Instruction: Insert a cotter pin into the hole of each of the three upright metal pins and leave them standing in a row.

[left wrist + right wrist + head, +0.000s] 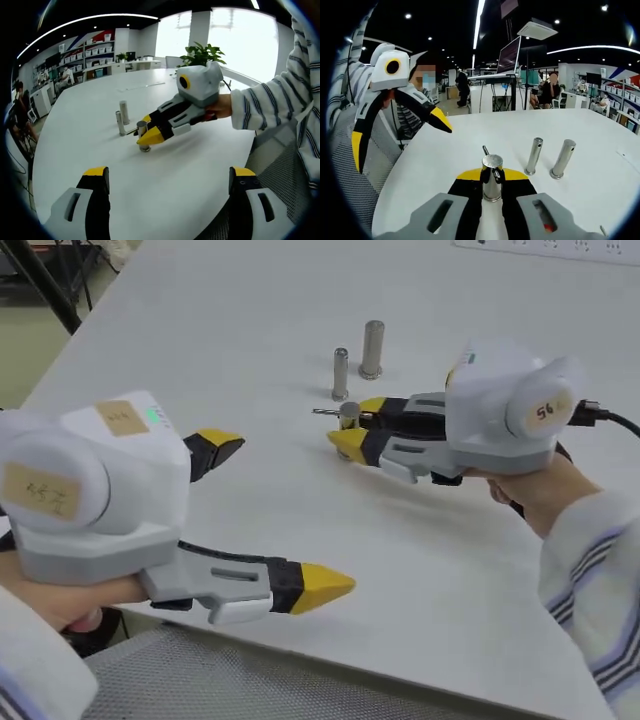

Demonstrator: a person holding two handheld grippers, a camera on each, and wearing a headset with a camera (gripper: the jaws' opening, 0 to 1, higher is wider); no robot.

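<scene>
My right gripper (356, 424) is shut on a short upright metal pin (348, 416) that stands on the white table (250, 330). A thin cotter pin (325, 412) sticks out sideways near the pin's top. In the right gripper view the held pin (491, 182) sits between the yellow-tipped jaws, with the cotter pin (485, 149) poking out behind its head. Two taller metal pins (340, 373) (372, 348) stand just beyond, apart from it. My left gripper (275, 515) hovers open at the near left, holding nothing.
The table's near edge (400, 670) runs under the left gripper, with a grey mesh chair seat (200, 680) below it. A striped sleeve (600, 580) is at the right. Desks, shelves and people stand far behind in the gripper views.
</scene>
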